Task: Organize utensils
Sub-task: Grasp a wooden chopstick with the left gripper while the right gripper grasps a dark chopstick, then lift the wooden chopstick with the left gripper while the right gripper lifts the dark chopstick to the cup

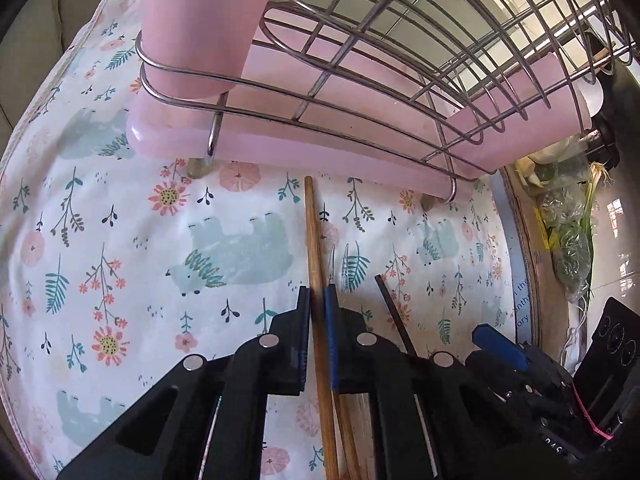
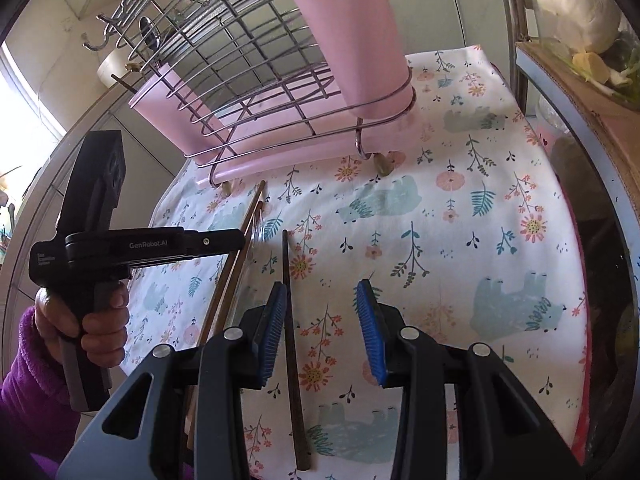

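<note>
A brown wooden chopstick (image 1: pixel 314 232) lies on the floral cloth (image 1: pixel 120 240), pointing at the rack. My left gripper (image 1: pixel 319 312) is shut on it, one pad against each side. A second wooden chopstick (image 1: pixel 347 432) shows just beneath. In the right wrist view my right gripper (image 2: pixel 322 320) stands open over a dark chopstick (image 2: pixel 295 380), which lies between the fingers close to the left pad (image 2: pixel 272 320), ungripped. That dark chopstick (image 1: pixel 394 316) also shows right of my left gripper. A hand (image 2: pixel 100 320) in a purple sleeve holds the left gripper over the wooden chopsticks (image 2: pixel 240 248).
A wire dish rack (image 1: pixel 380 60) on a pink drip tray (image 1: pixel 280 148) stands at the cloth's far side, with a pink cup (image 1: pixel 192 20) in its ring holder. A cardboard box holding bagged greens (image 1: pixel 568 240) sits to the right, past the cloth's edge.
</note>
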Available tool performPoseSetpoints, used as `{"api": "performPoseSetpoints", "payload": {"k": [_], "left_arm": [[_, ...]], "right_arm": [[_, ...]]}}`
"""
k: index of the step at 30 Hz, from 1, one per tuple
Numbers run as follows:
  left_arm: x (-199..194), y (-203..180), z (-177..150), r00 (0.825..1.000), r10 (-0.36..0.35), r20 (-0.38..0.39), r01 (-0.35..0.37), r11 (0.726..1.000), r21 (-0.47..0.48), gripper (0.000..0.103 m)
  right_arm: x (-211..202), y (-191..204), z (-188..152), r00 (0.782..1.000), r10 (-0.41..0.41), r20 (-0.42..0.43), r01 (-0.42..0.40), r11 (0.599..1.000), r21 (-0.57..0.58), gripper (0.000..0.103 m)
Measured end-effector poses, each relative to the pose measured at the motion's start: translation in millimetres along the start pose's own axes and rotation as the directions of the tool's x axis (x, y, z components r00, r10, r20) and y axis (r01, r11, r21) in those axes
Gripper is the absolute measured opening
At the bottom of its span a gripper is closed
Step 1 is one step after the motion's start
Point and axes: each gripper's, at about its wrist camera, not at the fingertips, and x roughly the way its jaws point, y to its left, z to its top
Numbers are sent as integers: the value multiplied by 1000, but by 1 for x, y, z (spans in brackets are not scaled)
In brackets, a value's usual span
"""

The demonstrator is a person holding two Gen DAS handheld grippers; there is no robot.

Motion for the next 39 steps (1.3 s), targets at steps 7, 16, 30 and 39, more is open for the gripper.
{"api": "performPoseSetpoints", "payload": {"k": [7,16,30,39], "left_arm": [[-31,23,2,996,66,52,-65,998,-22,6],[-47,49,-1,988,152,16,-151,988,-10,6],[-14,31,4,960,267,-87,-263,963,55,7],[2,14,17,942,308,-133,-307,951,27,9]], "right_arm": [[15,19,12,998,-31,-63,27,998,-64,37],[61,56,33,971,-138,-196,101,978,-185,23],[77,61,32,978,-153,-144,127,976,-176,5],[32,55,37,998,-62,-9,61,990,-126,5]]}}
